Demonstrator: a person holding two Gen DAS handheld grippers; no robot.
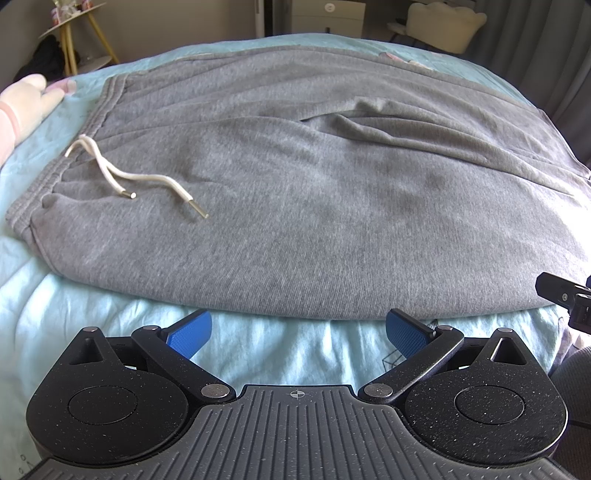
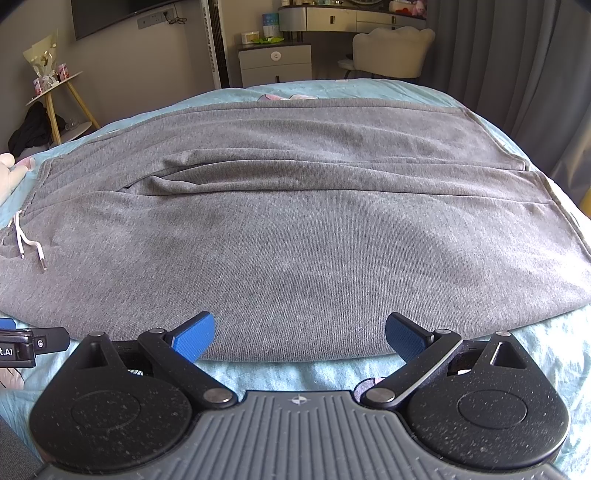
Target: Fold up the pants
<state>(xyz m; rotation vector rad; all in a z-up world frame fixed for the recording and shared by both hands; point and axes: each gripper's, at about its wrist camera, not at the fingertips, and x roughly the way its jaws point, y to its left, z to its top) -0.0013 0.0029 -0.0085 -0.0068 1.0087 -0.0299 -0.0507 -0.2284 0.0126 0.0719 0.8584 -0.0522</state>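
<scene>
Pants (image 1: 295, 192), one grey pair, lie flat across the light blue bedspread (image 1: 258, 350) with two white drawstring ends (image 1: 147, 177). Left gripper (image 1: 298, 336) and right gripper (image 2: 300, 334) both gape wide at the near edge, holding nothing.

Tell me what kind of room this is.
Most likely a bedroom: the grey pants lie on a bed with a light blue quilt, and behind it stand a dressing table with a cream chair.
</scene>
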